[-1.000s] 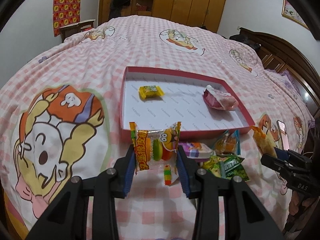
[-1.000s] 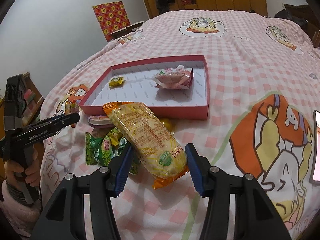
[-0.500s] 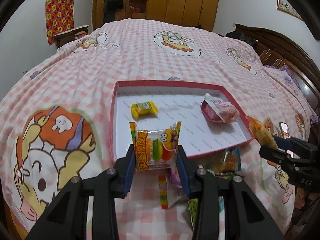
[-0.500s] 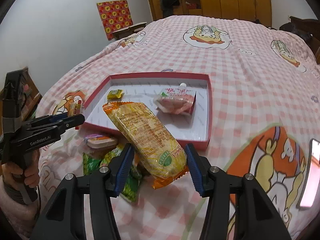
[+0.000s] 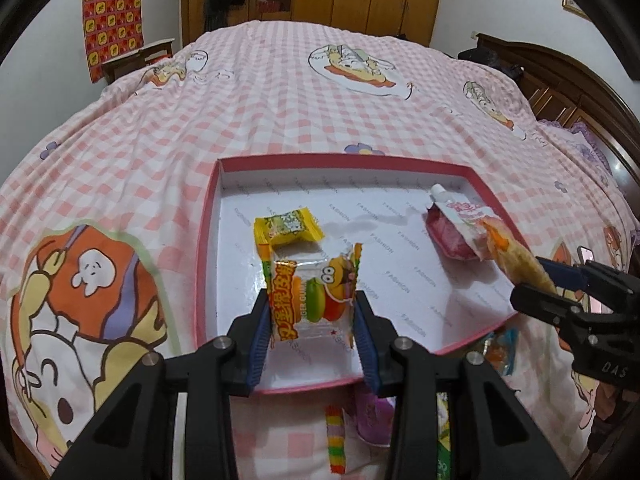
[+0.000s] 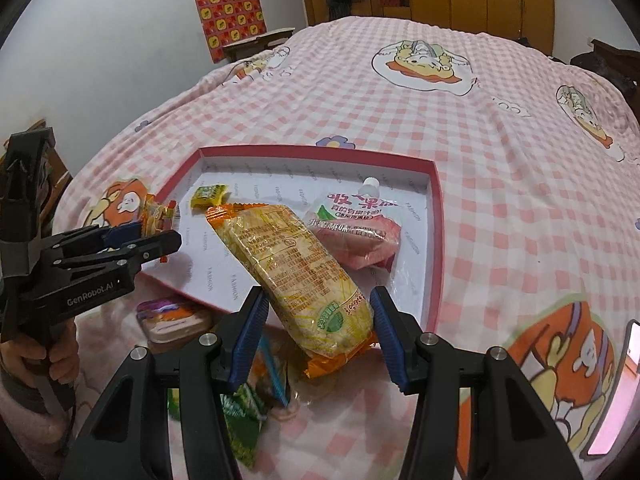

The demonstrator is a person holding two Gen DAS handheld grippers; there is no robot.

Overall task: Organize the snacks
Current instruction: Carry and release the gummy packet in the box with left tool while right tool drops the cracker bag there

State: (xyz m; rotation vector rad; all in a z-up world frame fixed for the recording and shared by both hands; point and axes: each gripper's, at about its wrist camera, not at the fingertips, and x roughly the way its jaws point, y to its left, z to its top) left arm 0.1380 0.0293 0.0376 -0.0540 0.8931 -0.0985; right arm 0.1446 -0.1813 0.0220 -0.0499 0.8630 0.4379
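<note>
A shallow red-rimmed box (image 5: 208, 240) (image 6: 436, 216) with a white floor lies on the bed. In it are a yellow candy (image 5: 288, 228) (image 6: 209, 196) and a pink pouch (image 5: 452, 232) (image 6: 360, 228). My left gripper (image 5: 312, 320) is shut on a burger gummy packet (image 5: 312, 292) and holds it over the box's near left part. My right gripper (image 6: 316, 316) is shut on a long yellow cracker packet (image 6: 296, 268) and holds it above the box's near edge. The cracker packet's tip (image 5: 516, 260) also shows in the left wrist view.
Loose snacks lie on the bedspread in front of the box: a rainbow strip (image 5: 336, 440), a purple-and-white pack (image 6: 176, 316) and green packets (image 6: 240, 420). A phone (image 6: 616, 392) lies at the right. A wardrobe stands beyond the bed.
Both grippers have moved forward and up with their packets, from over the loose snacks in front of the box to over the box itself.
</note>
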